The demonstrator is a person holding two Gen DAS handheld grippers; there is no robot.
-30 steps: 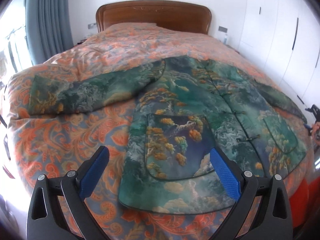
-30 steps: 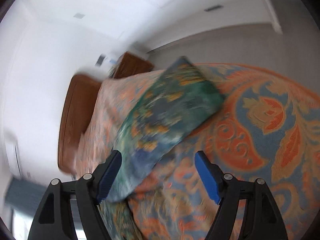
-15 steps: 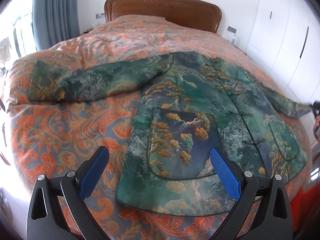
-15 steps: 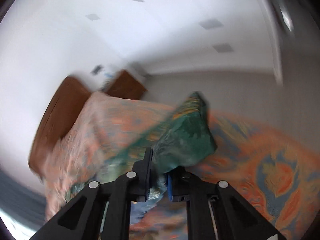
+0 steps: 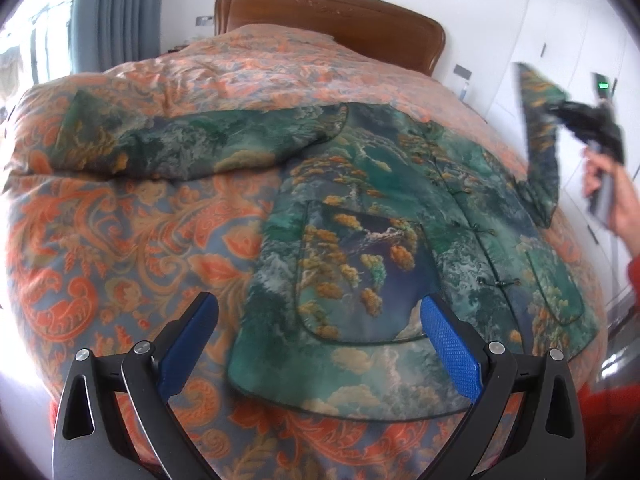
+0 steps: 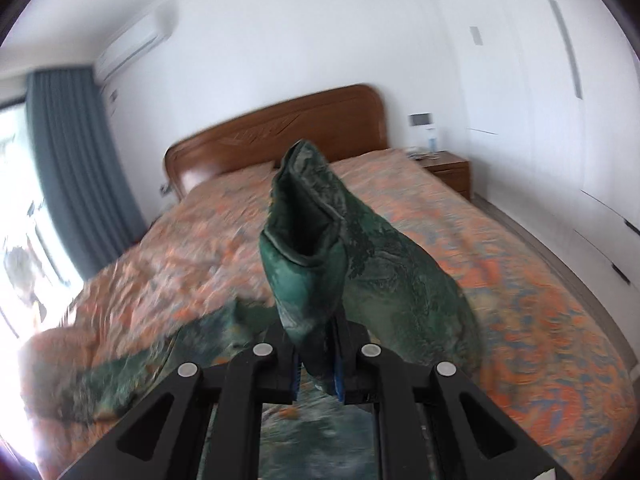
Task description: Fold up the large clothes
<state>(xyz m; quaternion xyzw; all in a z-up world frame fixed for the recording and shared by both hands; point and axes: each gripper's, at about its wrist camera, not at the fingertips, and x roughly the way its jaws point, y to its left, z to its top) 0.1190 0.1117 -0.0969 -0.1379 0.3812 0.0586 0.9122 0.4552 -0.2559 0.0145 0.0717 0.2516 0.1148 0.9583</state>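
Green jacket (image 5: 384, 216) flat on the bed (image 5: 120, 208). Left gripper (image 5: 320, 344) wide open, holding nothing, above the hem. Right gripper (image 6: 318, 364) squeezed tight on the sleeve (image 6: 308, 248), lifted up. Only there: nightstand (image 6: 448, 170).

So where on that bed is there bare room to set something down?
Bare quilt lies below the outstretched sleeve, left of the jacket body, and between the jacket and headboard. The bed's right side is crowded by the jacket and raised sleeve.
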